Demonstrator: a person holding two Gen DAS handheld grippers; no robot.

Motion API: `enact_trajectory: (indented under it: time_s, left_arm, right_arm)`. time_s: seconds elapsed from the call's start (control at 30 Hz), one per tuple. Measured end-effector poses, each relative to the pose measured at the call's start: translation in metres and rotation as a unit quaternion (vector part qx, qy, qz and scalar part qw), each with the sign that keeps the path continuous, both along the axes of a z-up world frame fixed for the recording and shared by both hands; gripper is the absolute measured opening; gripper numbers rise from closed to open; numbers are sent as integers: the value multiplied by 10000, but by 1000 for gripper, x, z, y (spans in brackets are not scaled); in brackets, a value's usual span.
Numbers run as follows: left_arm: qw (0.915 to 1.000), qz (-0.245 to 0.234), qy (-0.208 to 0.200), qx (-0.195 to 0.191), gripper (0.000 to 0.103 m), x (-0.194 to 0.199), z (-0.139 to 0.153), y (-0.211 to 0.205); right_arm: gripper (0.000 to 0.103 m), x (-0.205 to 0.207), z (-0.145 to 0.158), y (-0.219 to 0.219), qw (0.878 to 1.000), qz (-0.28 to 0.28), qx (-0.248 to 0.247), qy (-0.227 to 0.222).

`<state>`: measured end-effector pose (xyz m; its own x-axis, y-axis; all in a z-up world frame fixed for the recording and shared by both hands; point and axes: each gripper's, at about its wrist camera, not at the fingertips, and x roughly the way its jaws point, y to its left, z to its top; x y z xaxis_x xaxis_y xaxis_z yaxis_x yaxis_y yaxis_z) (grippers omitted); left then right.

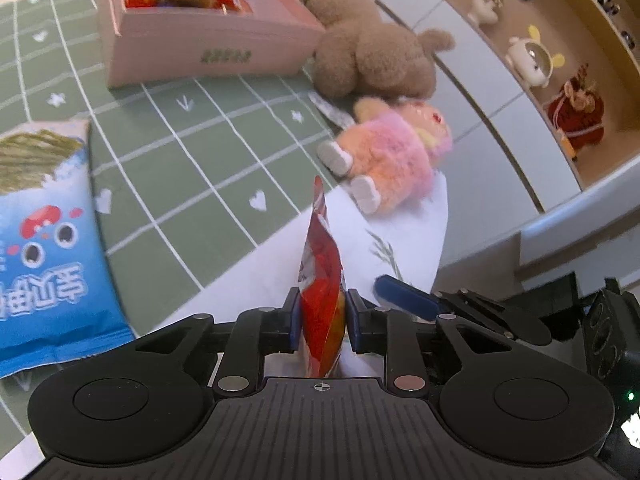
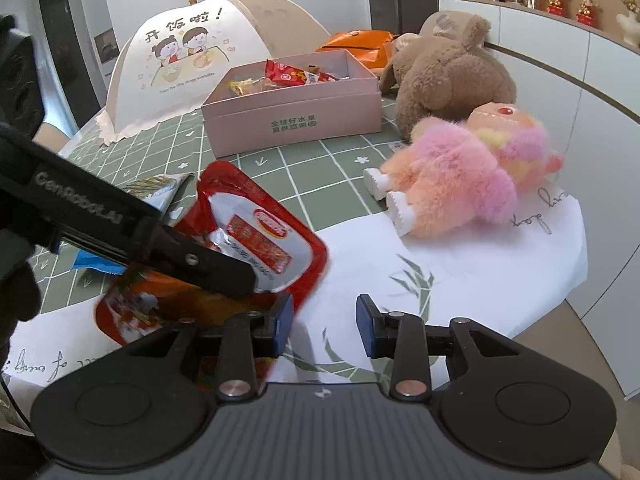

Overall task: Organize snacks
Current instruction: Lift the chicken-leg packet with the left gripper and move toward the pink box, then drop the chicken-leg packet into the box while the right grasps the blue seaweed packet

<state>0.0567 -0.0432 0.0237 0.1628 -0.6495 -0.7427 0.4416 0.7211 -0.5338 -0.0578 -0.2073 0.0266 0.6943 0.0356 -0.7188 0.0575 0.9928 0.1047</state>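
The red snack packet [image 1: 322, 280] stood on edge between the pads of the left tongs [image 1: 323, 316], pinched near its lower end and raised clear of the white paper mat [image 1: 404, 236]. In the right wrist view the same packet [image 2: 256, 240] sat left of the right tongs [image 2: 324, 328], its lower corner passing behind the left pad; whether it brushed that pad could not be judged through the blur. The right tongs stood apart with nothing between the pads, only the mat below.

Step in hand, as judged: one packet lifted by the left tongs, carry to the box not begun. The pink box [image 2: 296, 116] lay well beyond the packet across the green grid tablecloth [image 1: 192, 152], already holding several wrapped snacks.

Next move would call for keeping the pinch firm, since the packet is slack and held at one end, then carrying it forward over the box's near wall before release.

A blue seaweed snack bag [image 1: 44, 236] lay flat on the cloth left of the left tongs, still to be boxed. A pink-and-orange plush toy [image 2: 464, 172] and a brown plush bear [image 2: 448, 76] lay right of the path, the bear just beside the box.
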Motion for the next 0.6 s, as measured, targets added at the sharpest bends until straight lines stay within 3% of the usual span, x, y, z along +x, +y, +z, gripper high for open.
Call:
enact_trajectory:
  time_s: [0.17,0.4,0.5,0.6]
  left_arm:
    - [9989,367,-157,-259,26,-1,14,20]
    - [9913,1135,-404,-532,26,-6,42,75]
    - [9815,1752,-595,-491,26,-9,54,116]
    - [9632,2545,-856,-130,26,-15,63,160]
  right_arm:
    - [50,10,9,-5,9999,-109,7,7]
    - [58,55,18,7,9986,162,447,251]
    - [58,80,20,28,9953,496,744,380]
    - [66,108,17,59,9880,823,1144,627]
